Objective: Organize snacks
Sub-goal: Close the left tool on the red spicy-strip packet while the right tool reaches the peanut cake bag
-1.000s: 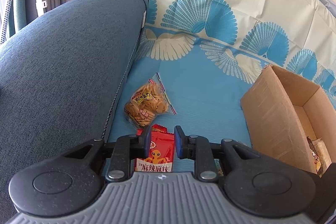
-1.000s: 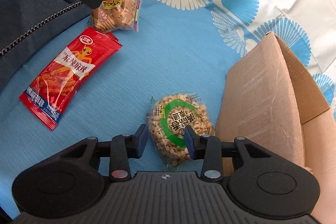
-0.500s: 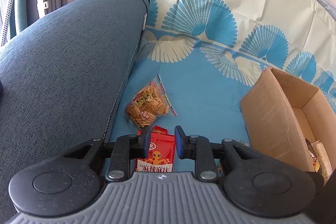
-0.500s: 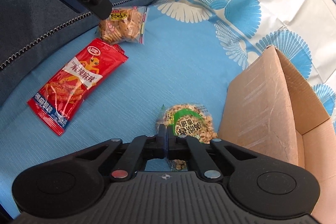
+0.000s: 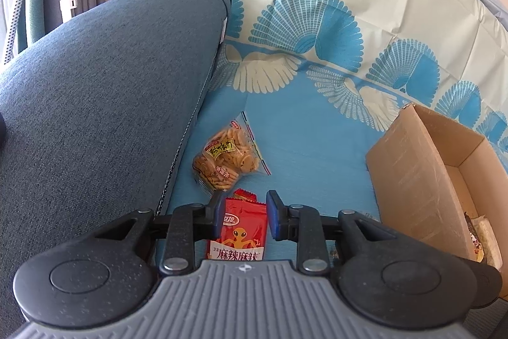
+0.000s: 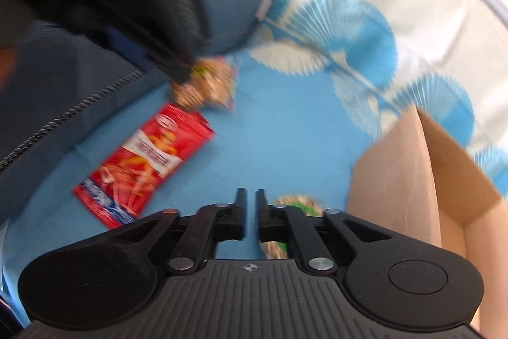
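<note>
change: my right claw (image 6: 250, 213), clamped 0.5 s ago, now parted a crack, empty, peanut bag (image 6: 297, 203) beside it | left claw (image 5: 243, 216) wide, empty over red packet (image 5: 243, 229) | meaning: regrasp before box (image 6: 422, 167)

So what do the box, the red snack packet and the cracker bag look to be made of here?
The box looks like plain brown corrugated cardboard: matte, with faint ribbing on its wall. The red snack packet seems to be glossy printed plastic film with a serrated top edge. The cracker bag is clear plastic film: the crackers show through it.
</note>
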The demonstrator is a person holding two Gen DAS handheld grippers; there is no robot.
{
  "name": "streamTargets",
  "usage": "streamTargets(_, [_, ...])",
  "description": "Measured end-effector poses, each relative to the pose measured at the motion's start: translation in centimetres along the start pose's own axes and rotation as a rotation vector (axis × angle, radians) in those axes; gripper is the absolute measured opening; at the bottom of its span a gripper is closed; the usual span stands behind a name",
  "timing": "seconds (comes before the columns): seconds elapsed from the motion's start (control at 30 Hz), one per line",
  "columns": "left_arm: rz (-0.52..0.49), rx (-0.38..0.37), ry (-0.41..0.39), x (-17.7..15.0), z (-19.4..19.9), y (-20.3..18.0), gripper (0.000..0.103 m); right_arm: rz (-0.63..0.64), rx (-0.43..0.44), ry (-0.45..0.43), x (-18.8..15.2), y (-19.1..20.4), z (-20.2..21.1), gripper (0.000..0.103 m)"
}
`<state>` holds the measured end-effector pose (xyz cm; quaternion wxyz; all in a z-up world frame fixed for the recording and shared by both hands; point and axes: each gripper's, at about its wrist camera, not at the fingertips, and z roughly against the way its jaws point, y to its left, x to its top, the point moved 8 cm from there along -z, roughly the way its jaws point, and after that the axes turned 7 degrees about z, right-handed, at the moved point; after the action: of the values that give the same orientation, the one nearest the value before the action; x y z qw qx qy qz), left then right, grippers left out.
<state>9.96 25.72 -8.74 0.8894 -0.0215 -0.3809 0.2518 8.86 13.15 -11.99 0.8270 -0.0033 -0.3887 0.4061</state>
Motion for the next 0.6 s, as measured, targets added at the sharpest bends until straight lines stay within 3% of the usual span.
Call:
streamTargets(0.03, [0.001,0.000,0.001,0.0,-0.1,0.0,0.032,-0.041,0.003,0.008,0.0,-0.3,0.0,0.048])
streamTargets(0.07, [0.001,0.001,-0.001,0.0,-0.1,0.0,0.032,-0.092,0.004,0.015,-0.2,-0.6,0.1,0.056])
streamTargets(0.13, [0.004,0.002,-0.003,0.1,-0.2,-0.1,0.032,-0.212,0.021,0.020,-0.4,-1.0,0.5,0.057])
streamTargets(0.2, [0.011,0.000,-0.007,0.1,-0.2,-0.1,0.033,-0.368,0.045,0.012,-0.9,-1.3,1.1,0.065])
streamTargets(0.27, [0.022,-0.001,-0.012,0.2,-0.1,-0.1,0.033,-0.500,0.036,0.010,-1.6,-1.5,1.5,0.081])
streamTargets(0.37, [0.035,-0.005,-0.016,0.4,0.0,0.2,0.033,-0.660,-0.033,0.016,-3.0,-2.1,1.6,0.090])
streamTargets(0.43, [0.033,-0.005,-0.015,0.4,0.1,0.3,0.033,-0.749,-0.054,0.016,-3.7,-2.5,1.4,0.089])
streamTargets(0.6, [0.036,-0.009,-0.007,0.2,0.0,0.5,0.033,-0.836,-0.100,0.051,-4.6,-2.5,0.0,0.092])
